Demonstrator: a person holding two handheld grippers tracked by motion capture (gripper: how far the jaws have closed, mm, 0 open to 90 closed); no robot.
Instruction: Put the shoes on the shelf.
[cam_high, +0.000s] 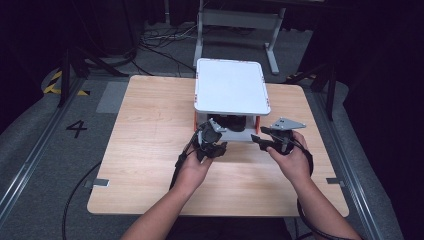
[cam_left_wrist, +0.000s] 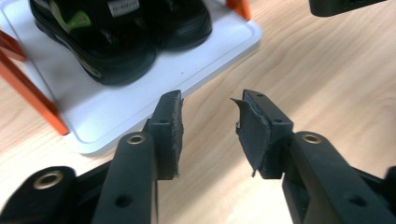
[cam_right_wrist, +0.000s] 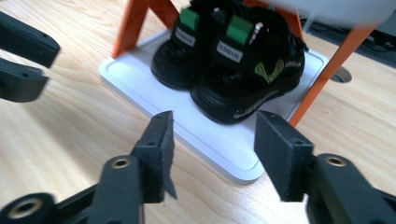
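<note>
A pair of black shoes (cam_high: 231, 121) with green accents stands side by side on the lower white tray (cam_right_wrist: 135, 91) of a small rack with orange legs (cam_right_wrist: 327, 74). In the gripper views the shoes (cam_left_wrist: 107, 42) (cam_right_wrist: 238, 60) sit heel toward me. My left gripper (cam_high: 216, 137) (cam_left_wrist: 209, 100) hovers just in front of the rack's left front corner, jaws apart with nothing between them. My right gripper (cam_high: 261, 136) (cam_right_wrist: 215, 123) hangs before the right front corner, also open and empty. The left gripper (cam_right_wrist: 23, 56) also shows at the left edge of the right gripper view.
The rack's white top shelf (cam_high: 230, 85) covers the shoes from above in the high view. The rack stands at the far middle of a light wooden table (cam_high: 150, 150). Cables and a metal stand (cam_high: 235, 22) lie on the floor beyond the table.
</note>
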